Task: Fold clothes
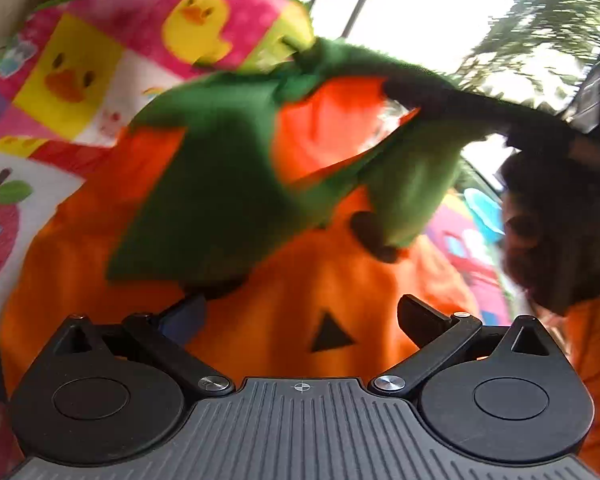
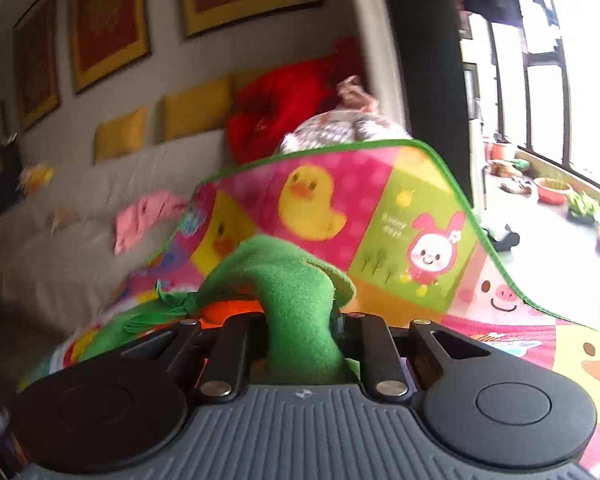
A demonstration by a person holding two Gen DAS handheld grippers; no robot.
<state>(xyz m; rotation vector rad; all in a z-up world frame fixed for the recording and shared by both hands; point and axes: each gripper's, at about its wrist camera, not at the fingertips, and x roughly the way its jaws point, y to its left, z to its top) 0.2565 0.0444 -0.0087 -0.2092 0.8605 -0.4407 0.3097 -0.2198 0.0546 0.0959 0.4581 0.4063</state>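
My right gripper (image 2: 300, 332) is clamped on the green collar (image 2: 288, 280) of the pumpkin costume (image 1: 292, 320), which hangs over the play mat (image 2: 380, 200), my left gripper (image 1: 300, 316) gapes apart, and only my right view shows the sofa (image 2: 80, 248).

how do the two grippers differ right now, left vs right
The left gripper is open, fingers spread wide with only a corner of the pumpkin costume by one finger; the right gripper is shut on the costume's green collar. The left looks down over the orange front; the right faces the play mat and sofa. Both are the same black build.
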